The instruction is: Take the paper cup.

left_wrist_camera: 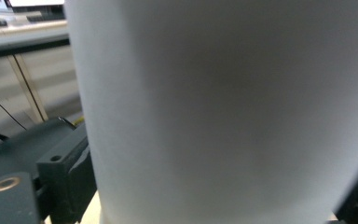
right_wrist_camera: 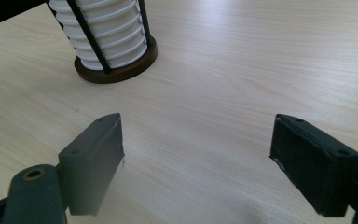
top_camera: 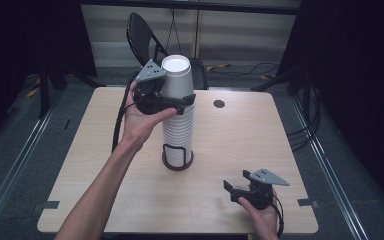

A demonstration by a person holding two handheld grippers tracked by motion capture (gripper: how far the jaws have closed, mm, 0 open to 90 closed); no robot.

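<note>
At centre frame in the high view, the left gripper (top_camera: 172, 102) clamps the top cup (top_camera: 176, 77), inverted, at the head of the cup stack (top_camera: 178, 131). The stack stands in a dark wire holder (top_camera: 177, 159) on the table (top_camera: 240, 145). The cup's seating on the stack is apparently partial; the close view is blurred. At lower right, the right gripper (top_camera: 236, 192) rests with jaws spread wide, holding nothing.

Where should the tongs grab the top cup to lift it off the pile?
Probably on its side wall, just under the closed top end. The top cup sits upside down and upright on the stack, so its round sides face out. The left tongs come in level from the left, one jaw on each side.
</note>
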